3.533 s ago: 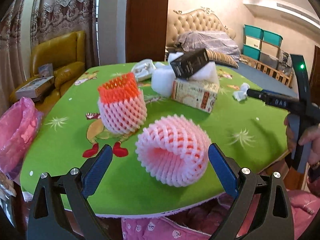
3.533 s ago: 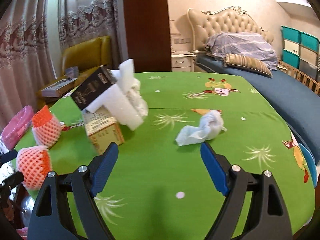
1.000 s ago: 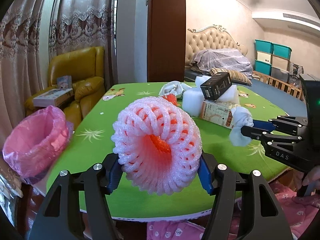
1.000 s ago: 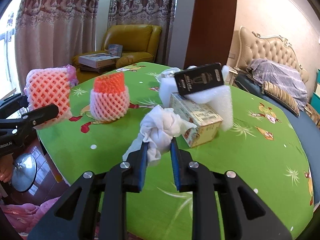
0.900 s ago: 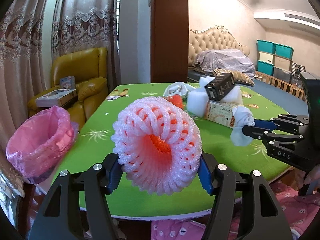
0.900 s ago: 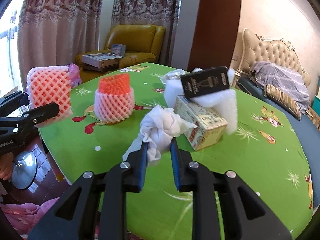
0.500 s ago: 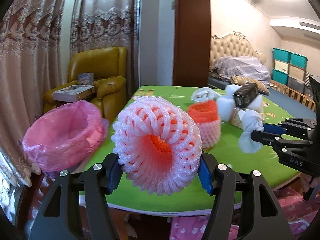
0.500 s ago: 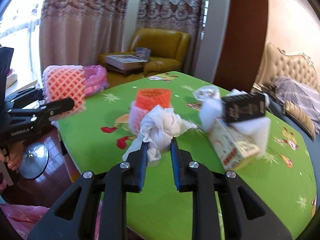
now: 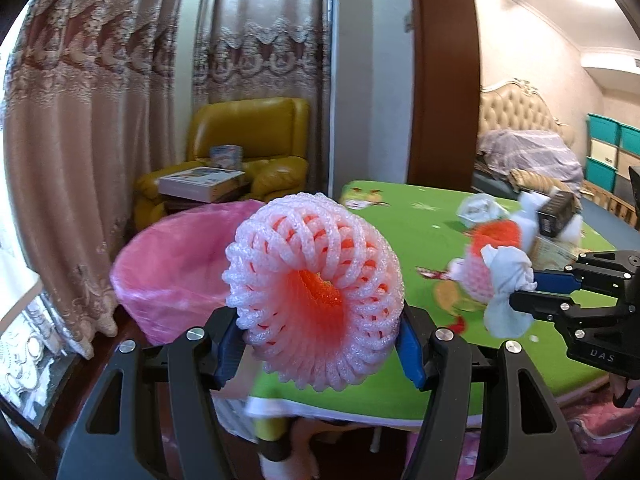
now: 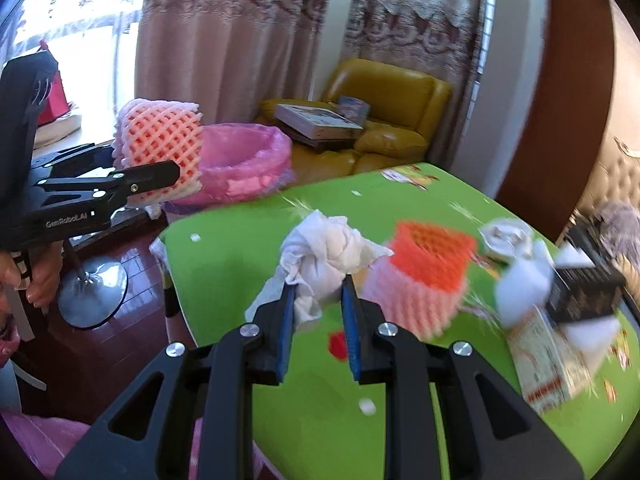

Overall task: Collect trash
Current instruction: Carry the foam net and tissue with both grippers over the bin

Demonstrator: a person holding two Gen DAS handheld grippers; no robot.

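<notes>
My left gripper (image 9: 318,344) is shut on a pink foam fruit net (image 9: 314,300) and holds it in the air, just right of the pink-lined trash bin (image 9: 176,264); both also show in the right wrist view, the net (image 10: 160,152) and the bin (image 10: 244,164). My right gripper (image 10: 318,316) is shut on a crumpled white tissue (image 10: 328,256), above the green table (image 10: 240,272). A second foam net with an orange top (image 10: 424,276) stands on the table.
A tissue box (image 10: 548,356), white foam pieces (image 10: 524,280) and a black box (image 10: 584,292) lie at the table's right. A yellow armchair (image 9: 248,152) with books stands behind the bin. Curtains hang on the left.
Both grippers have swung left toward the bin with their loads. The bin is now closer and nearer the middle of the left wrist view.
</notes>
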